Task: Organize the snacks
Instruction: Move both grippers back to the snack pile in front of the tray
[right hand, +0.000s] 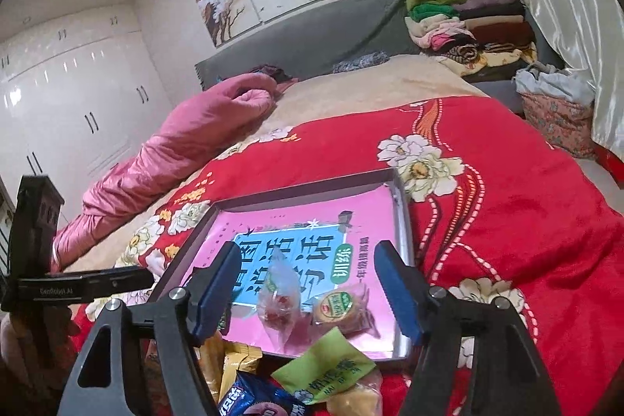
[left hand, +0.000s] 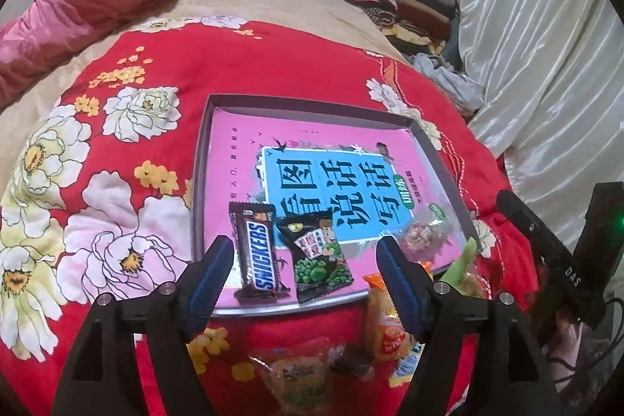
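On a bed with a red floral quilt [left hand: 273, 65] sits a shallow grey tray [left hand: 199, 158], lined with a pink and blue book cover [left hand: 241, 143].

From the left wrist view, the left gripper [left hand: 306, 275] hovers above the tray's near edge, jaws spread and holding nothing. Below and between them, inside the tray, lie 2 snacks side by side: a Snickers bar [left hand: 258, 252] and, just to its right, a black pea packet [left hand: 318, 252]. Farther right in the tray is a clear wrapped snack [left hand: 423, 231]. In front of the tray, on the quilt, loose snacks [left hand: 386, 330] are piled, some blurred. The right gripper's black body shows at the right edge.

From the right wrist view, the right gripper [right hand: 308, 287] hovers over the tray's near right corner, jaws spread and empty. Beneath them in the tray lie a clear packet with red contents [right hand: 279, 303] and a round cake with a green label [right hand: 339, 307], touching. Just outside the tray's near rim are a green packet [right hand: 327, 373], a blue one [right hand: 257, 400] and yellow ones [right hand: 234, 365].

A pink duvet [right hand: 187, 151] lies along the bed's left side.
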Available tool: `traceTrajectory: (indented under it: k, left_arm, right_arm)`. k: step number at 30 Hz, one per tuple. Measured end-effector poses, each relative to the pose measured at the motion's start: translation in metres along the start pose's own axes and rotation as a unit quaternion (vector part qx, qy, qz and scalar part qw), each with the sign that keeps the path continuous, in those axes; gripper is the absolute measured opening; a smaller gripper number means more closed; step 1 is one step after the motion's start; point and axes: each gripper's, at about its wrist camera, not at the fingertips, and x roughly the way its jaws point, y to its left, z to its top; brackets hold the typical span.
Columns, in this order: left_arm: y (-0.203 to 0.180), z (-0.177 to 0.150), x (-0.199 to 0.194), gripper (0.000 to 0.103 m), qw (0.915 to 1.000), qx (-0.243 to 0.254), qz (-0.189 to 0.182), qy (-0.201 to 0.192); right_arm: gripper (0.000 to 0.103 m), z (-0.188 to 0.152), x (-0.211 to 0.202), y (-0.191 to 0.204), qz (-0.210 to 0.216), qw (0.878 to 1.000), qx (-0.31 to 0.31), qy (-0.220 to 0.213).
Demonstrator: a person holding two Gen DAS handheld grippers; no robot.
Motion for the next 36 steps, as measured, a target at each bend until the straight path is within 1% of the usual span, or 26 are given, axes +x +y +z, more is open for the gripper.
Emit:
traceTrajectory:
  k: [10,20,22,30,36]
  left_arm:
    - [-0.01,-0.004,-0.005,0.077,0.9999,0.009,-0.013,0.003]
    - [-0.015,-0.006,-0.012,0.077,0.9997,0.01,-0.023,0.005]
    - [-0.017,-0.008,-0.013,0.078,0.9996,0.013,-0.025,0.007]
    - [-0.023,-0.013,-0.016,0.08,0.9991,0.02,-0.035,0.015]
    - [-0.025,-0.016,-0.017,0.081,0.9988,0.016,-0.042,0.021]
  right_arm:
    - [0.071,0.001,-0.018,-0.009,-0.015,1.0,0.017,-0.014]
    - [0.072,-0.005,-0.023,0.002,-0.002,1.0,0.007,-0.009]
    - [0.074,-0.007,-0.024,0.004,0.001,1.0,0.006,-0.007]
    - [0.075,-0.015,-0.024,0.017,0.015,1.0,0.002,0.007]
    - [0.076,-0.021,-0.025,0.024,0.021,1.0,-0.001,0.017]
